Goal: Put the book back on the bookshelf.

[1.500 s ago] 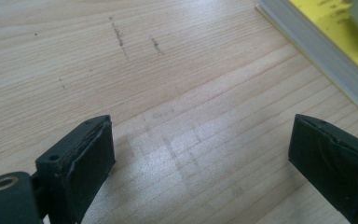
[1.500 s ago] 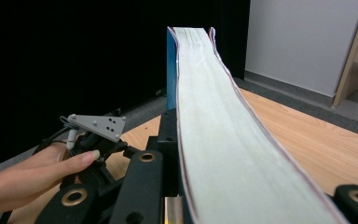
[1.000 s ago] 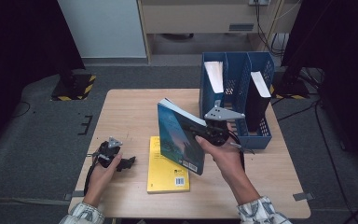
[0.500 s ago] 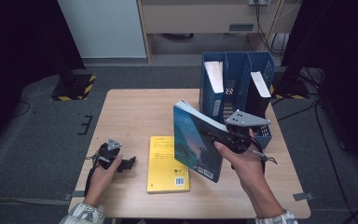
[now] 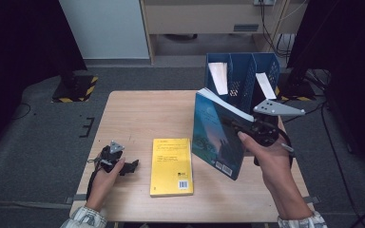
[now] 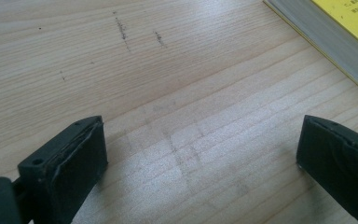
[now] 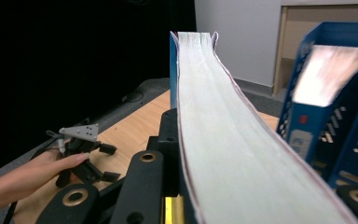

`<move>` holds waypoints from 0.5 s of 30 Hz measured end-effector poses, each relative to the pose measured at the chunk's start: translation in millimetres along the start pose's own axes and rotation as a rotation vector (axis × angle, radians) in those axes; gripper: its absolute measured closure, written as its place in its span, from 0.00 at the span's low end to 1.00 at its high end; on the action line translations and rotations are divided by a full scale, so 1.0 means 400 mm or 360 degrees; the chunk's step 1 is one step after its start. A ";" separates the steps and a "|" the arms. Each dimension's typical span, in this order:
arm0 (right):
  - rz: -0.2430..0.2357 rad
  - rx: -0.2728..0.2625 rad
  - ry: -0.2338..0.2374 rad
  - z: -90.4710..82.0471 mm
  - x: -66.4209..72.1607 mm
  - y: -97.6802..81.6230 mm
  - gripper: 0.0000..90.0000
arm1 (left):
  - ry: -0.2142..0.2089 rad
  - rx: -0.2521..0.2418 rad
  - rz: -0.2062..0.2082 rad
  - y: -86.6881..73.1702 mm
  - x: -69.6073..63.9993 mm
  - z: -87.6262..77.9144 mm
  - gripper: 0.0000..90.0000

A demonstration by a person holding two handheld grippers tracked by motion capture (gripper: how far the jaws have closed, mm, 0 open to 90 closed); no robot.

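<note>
A blue book (image 5: 217,137) hangs upright above the table's right half, tilted a little, with my right gripper (image 5: 241,129) shut on its right edge. In the right gripper view its pale page edge (image 7: 223,135) runs away from me between the jaws of the right gripper (image 7: 200,186). A yellow book (image 5: 172,164) lies flat near the table's front middle. My left gripper (image 5: 130,167) rests on the table left of it, open, with bare wood between its jaws (image 6: 200,158). The yellow book's corner (image 6: 349,28) is at the upper right of the left gripper view.
A blue file holder (image 5: 240,76) with several slots stands at the table's back right, just behind the held book, with white papers in it; it is close on the right (image 7: 335,116) in the right gripper view. The wooden table (image 5: 142,114) is ringed by dark floor.
My right gripper has carried the blue book up and to the right, closer to the file holder. The left gripper and the yellow book have stayed put.
</note>
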State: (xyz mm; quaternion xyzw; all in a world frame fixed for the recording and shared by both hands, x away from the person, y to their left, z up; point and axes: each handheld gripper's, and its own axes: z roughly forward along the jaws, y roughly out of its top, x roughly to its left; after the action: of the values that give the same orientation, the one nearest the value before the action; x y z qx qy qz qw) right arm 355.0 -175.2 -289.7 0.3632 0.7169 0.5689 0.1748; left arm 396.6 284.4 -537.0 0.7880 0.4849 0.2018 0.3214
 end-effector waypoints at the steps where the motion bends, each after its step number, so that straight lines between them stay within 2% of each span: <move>1: 0.0004 -0.0005 -0.0011 -0.006 -0.005 0.005 0.82 | 0.0000 0.0000 0.0001 0.000 0.000 0.000 0.01; 9: 0.0070 -0.0020 -0.0099 -0.059 -0.052 0.034 0.82 | -0.0001 0.0000 0.0001 0.000 0.000 0.000 0.01; 15: 0.0079 -0.0019 -0.0167 -0.086 -0.078 0.051 0.82 | -0.0001 0.0002 0.0001 0.000 0.000 0.000 0.01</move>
State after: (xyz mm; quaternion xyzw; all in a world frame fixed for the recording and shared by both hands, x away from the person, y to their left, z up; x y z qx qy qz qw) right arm 359.7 -219.5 -265.6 0.4091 0.6941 0.5575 0.2001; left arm 396.5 284.2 -537.0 0.7884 0.4846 0.2014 0.3210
